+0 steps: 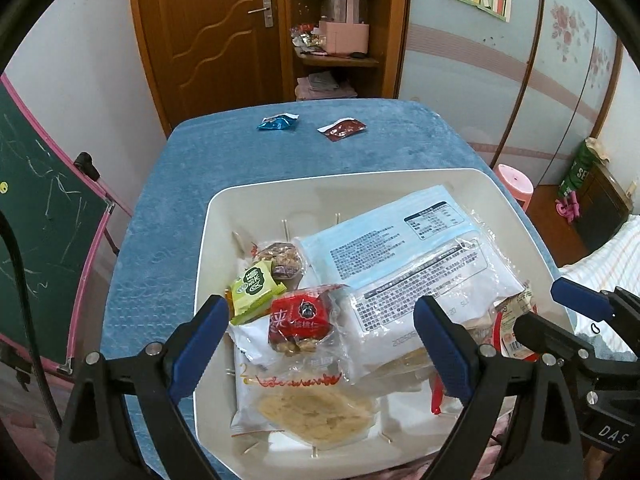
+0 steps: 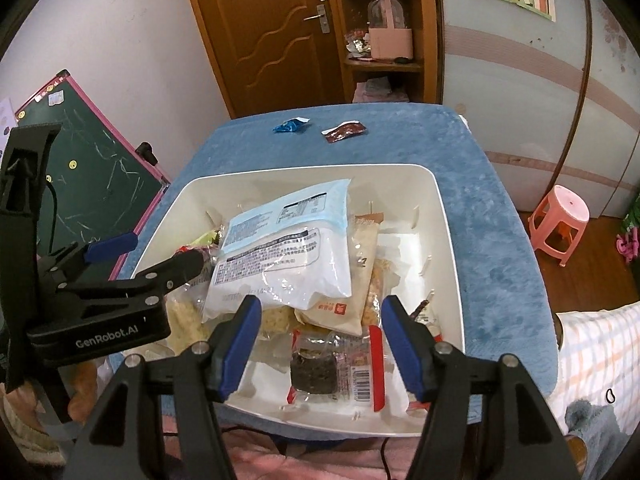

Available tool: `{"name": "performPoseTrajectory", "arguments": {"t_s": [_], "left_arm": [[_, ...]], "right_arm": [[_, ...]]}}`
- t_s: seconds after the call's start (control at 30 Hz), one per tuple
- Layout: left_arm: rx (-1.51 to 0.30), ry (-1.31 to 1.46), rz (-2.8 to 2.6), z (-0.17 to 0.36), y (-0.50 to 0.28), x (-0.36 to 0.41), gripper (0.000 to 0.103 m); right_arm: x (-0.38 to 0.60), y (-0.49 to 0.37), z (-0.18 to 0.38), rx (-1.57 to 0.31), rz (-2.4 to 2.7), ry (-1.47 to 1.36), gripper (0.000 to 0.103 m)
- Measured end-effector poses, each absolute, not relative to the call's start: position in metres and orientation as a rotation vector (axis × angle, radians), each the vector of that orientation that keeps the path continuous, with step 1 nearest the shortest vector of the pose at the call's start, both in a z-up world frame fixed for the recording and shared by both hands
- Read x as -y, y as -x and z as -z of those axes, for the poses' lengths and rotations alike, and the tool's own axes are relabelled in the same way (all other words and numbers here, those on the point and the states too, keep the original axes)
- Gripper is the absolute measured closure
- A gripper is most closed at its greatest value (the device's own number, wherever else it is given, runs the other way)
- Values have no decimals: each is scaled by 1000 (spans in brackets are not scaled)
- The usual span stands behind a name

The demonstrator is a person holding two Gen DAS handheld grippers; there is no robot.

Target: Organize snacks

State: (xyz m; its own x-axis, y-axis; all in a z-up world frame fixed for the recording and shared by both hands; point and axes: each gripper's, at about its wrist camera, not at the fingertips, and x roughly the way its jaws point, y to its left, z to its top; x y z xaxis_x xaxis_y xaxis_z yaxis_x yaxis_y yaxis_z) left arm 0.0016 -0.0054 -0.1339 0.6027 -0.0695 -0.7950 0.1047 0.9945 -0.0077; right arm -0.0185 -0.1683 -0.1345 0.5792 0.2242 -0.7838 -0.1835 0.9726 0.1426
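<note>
A: What could have gone wrong? The two loose packets, the blue packet (image 1: 278, 122) and the dark red packet (image 1: 343, 129), lay at the far end of the bench (image 1: 160, 220), well apart from both grippers; a reach over the heaped white bin (image 1: 280, 192) might have snagged the big bag (image 1: 400, 256).

B: And the jaws? The left gripper (image 1: 320, 344) stood wide, the right gripper (image 2: 320, 344) half open, both empty above the bin.

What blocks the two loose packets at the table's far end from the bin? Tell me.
Nothing visible. The blue packet and dark red packet lie on bare blue cloth, with open cloth up to the white bin's far rim. Both hand-held grippers hover over the bin.
</note>
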Motion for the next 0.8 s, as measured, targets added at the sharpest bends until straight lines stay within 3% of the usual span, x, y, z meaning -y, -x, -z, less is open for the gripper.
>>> {"name": "performPoseTrajectory", "arguments": {"t_s": [0.8], "left_arm": [[-893, -28, 81, 136, -11, 3, 10]], "right_arm": [[164, 4, 137, -938, -236, -28, 40]]}}
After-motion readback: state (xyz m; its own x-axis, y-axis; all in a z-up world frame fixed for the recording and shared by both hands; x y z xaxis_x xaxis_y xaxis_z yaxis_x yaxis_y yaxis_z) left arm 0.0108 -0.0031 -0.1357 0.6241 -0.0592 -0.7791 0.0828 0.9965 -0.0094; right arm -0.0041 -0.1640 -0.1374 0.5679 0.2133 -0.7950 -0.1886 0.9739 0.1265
